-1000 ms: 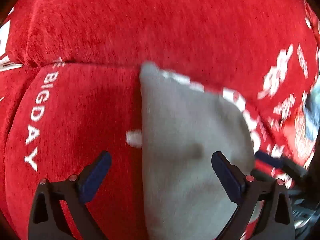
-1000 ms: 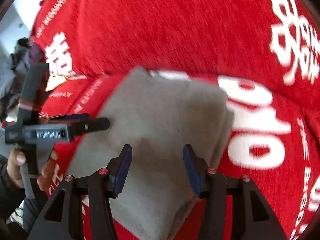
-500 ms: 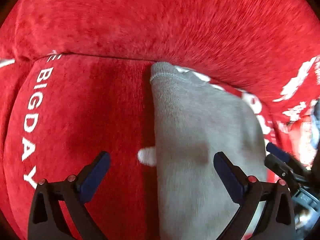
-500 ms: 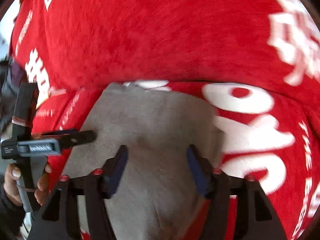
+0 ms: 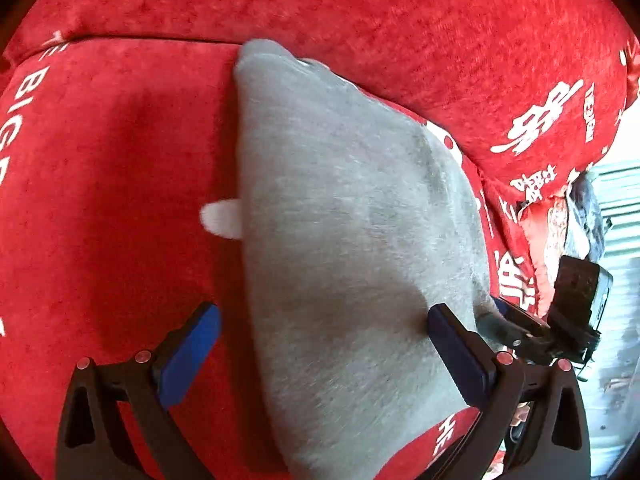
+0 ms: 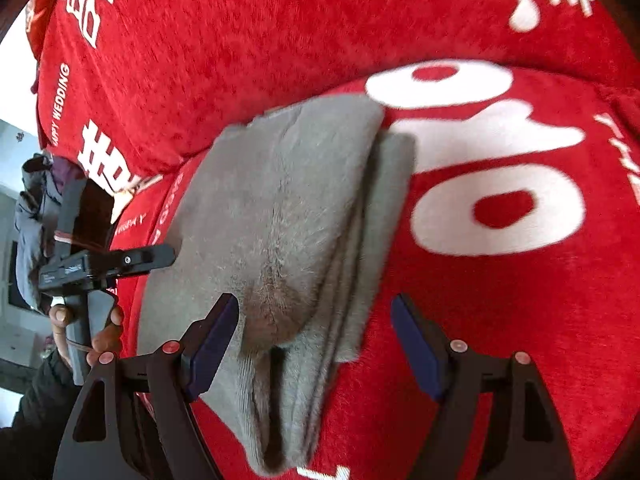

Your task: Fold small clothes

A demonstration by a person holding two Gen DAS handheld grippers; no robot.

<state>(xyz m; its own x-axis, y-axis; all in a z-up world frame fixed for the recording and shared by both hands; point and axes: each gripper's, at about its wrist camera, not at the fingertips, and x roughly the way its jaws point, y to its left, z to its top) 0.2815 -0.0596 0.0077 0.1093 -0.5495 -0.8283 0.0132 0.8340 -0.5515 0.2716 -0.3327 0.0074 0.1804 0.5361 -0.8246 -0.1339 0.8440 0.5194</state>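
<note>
Your left gripper [image 5: 324, 344] stands wide, blue pads [image 5: 188, 354] splayed, nothing pinched between them. The cloth [image 5: 352, 240], grey and folded, lies flat on the red cover [image 5: 120, 168], running from 6 o'clock up to a corner near 12 in your left view. Its long left edge passes between your fingers; your right-hand pad sits over the grey fabric, your left-hand pad over bare red. A small white tag [image 5: 220, 218] pokes out from that edge at about 9 o'clock of the cloth.

Over at 3 o'clock in that view, your right gripper [image 5: 516, 320] shows at the cloth's far edge.

Switch to the right view: your right gripper [image 6: 316, 340] is opening, jaws spreading, and the pads are not pressing on anything. The cloth [image 6: 280, 200] lies under them, its stacked folded layers showing along the side toward 3 o'clock. The left-hand pad [image 6: 212, 344] hovers over the grey, the right-hand one over red with big white lettering [image 6: 480, 152].

At 9 o'clock there, your hand [image 6: 86, 328] wraps the left gripper's handle, its finger [image 6: 144, 258] reaching to the cloth's edge; contact cannot be judged.
</note>
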